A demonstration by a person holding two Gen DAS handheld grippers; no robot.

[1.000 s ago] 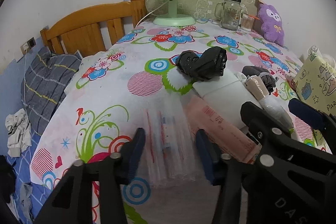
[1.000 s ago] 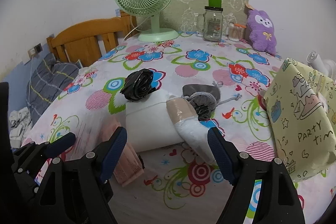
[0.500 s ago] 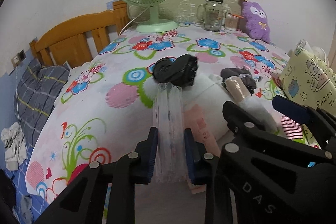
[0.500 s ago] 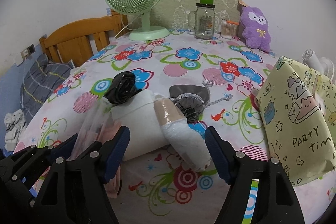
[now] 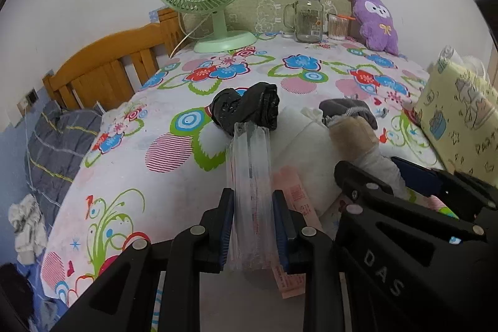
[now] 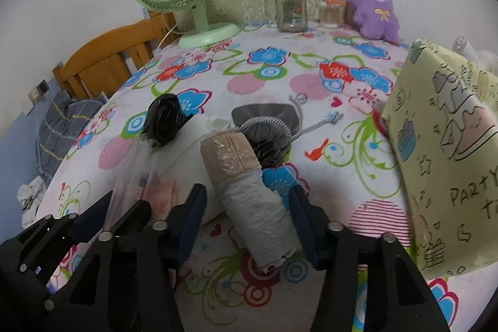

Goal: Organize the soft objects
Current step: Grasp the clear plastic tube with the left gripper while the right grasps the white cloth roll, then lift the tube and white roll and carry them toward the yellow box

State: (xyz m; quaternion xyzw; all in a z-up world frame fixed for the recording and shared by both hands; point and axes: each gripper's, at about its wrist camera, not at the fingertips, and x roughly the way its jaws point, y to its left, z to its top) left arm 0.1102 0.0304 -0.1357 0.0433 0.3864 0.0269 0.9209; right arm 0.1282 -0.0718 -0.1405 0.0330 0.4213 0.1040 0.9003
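On floral table (image 5: 174, 176) | left hand-held gripper (image 5: 252, 227) clamps clear packet (image 5: 251, 185); contents unclear

The near end of the clear plastic pack (image 5: 251, 192) is being hidden between the left gripper (image 5: 252, 226) fingers. The white folded cloth (image 6: 190, 151) is being partly covered by the wrapped roll (image 6: 249, 185). The yellow gift bag (image 6: 445, 151) is being cut off at the edge.

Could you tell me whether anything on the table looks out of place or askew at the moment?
Mostly the clutter near the front edge: the black bag bundle, white packet and wrapped roll lie jumbled against each other at odd angles. The clear sleeve sticks up, pinched in the left gripper.
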